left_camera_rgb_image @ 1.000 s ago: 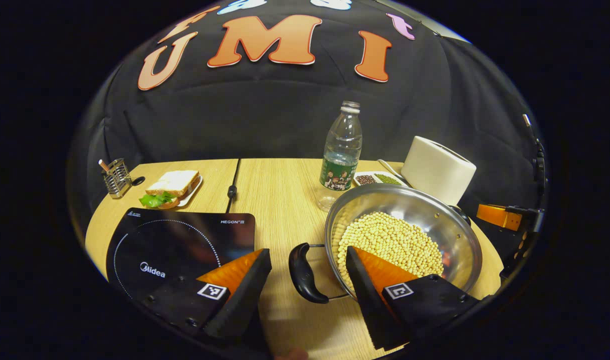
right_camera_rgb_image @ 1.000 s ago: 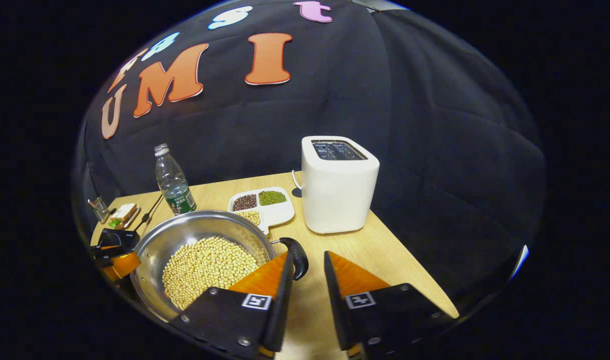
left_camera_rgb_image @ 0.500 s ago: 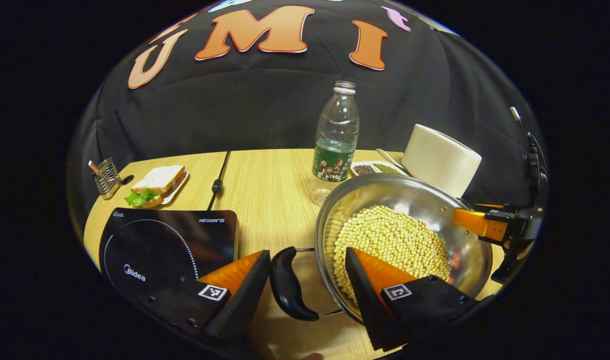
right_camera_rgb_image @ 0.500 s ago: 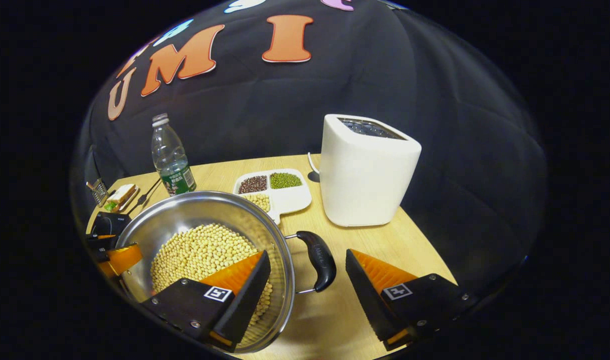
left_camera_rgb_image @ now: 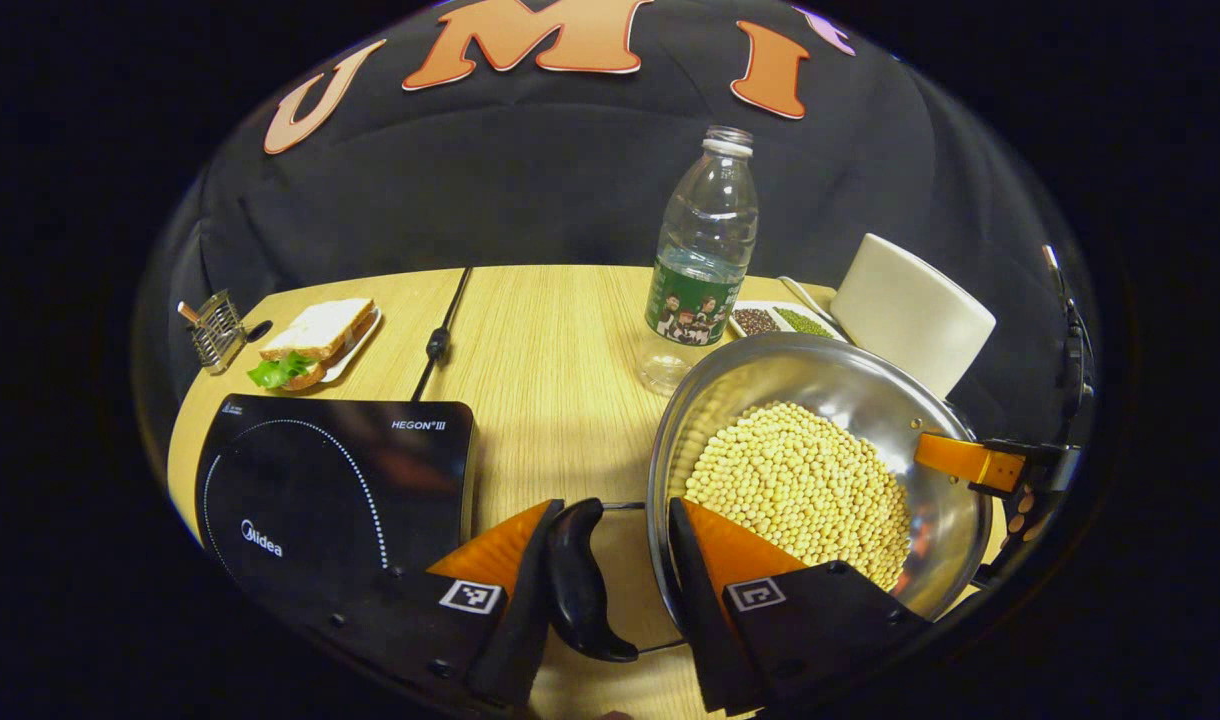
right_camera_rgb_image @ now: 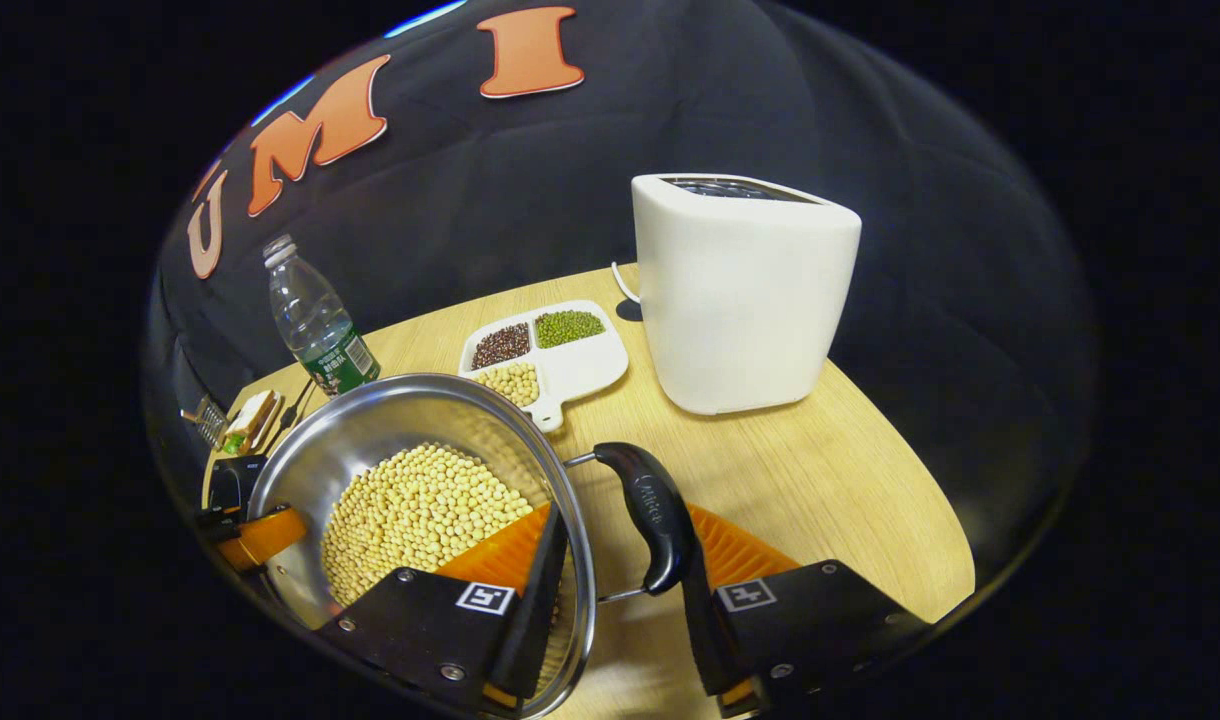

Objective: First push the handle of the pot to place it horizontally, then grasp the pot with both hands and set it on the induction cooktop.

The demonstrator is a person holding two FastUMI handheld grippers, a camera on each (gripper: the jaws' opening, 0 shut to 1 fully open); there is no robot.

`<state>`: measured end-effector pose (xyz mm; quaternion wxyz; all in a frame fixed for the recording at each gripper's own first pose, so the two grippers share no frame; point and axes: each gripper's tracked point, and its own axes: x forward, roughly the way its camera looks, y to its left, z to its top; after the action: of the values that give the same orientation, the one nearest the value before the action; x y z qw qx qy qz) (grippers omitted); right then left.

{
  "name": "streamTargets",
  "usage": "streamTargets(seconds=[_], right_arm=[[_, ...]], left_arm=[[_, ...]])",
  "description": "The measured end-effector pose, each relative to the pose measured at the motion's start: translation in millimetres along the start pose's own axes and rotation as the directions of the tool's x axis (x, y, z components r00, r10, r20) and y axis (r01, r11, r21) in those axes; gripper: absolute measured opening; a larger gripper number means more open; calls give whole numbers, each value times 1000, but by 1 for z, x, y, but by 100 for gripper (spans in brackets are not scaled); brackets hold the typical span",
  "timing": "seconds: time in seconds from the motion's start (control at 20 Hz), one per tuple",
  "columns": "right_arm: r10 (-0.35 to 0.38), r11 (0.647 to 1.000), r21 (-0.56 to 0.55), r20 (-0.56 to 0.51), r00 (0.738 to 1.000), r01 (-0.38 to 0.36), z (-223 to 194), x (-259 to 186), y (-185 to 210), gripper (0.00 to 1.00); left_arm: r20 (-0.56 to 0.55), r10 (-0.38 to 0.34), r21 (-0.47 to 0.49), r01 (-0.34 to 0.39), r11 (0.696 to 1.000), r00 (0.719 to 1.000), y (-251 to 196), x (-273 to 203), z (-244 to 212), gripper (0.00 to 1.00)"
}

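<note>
A steel pot (left_camera_rgb_image: pixel 820 375) holding soybeans (left_camera_rgb_image: pixel 800 485) rests on the wooden table, right of the black induction cooktop (left_camera_rgb_image: pixel 330 480). My left gripper (left_camera_rgb_image: pixel 605 590) has closed around the pot's left black handle (left_camera_rgb_image: pixel 575 585), one finger outside the handle and the other against the rim. In the right gripper view, the right gripper (right_camera_rgb_image: pixel 620 575) clamps the other black handle (right_camera_rgb_image: pixel 655 510) together with the pot (right_camera_rgb_image: pixel 390 420) rim in the same way. A finger of the right gripper (left_camera_rgb_image: pixel 965 462) pokes in over the pot's far rim.
A plastic bottle (left_camera_rgb_image: pixel 705 270) stands just behind the pot. A white toaster (right_camera_rgb_image: pixel 745 290) and a divided tray of beans (right_camera_rgb_image: pixel 560 355) sit at the back right. A sandwich on a plate (left_camera_rgb_image: pixel 315 340), a small wire rack (left_camera_rgb_image: pixel 210 330) and a black cable (left_camera_rgb_image: pixel 440 340) lie beyond the cooktop.
Both grippers moved in from wide open and narrowed their jaws around the two pot handles. The pot itself has stayed where it was.
</note>
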<state>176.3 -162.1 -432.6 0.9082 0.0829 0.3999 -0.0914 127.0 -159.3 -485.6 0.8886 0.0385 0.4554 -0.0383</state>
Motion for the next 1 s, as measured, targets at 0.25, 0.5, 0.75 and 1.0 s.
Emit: streamTargets(seconds=[0.25, 0.5, 0.75, 1.0], right_arm=[[12, 999, 39, 44, 999, -14, 4, -32, 7, 51], [37, 997, 59, 104, 994, -43, 21, -82, 33, 51], [66, 998, 9, 145, 987, -68, 31, -125, 75, 50], [113, 994, -29, 158, 981, -110, 31, -146, 127, 50]], left_arm=[[22, 5, 14, -6, 1000, 1000, 4, -31, 7, 65], [89, 0, 3, 0, 1000, 996, 25, -78, 32, 67], [127, 9, -39, -4, 999, 992, 63, -121, 40, 64], [150, 38, -76, -27, 997, 988, 112, -152, 42, 64]])
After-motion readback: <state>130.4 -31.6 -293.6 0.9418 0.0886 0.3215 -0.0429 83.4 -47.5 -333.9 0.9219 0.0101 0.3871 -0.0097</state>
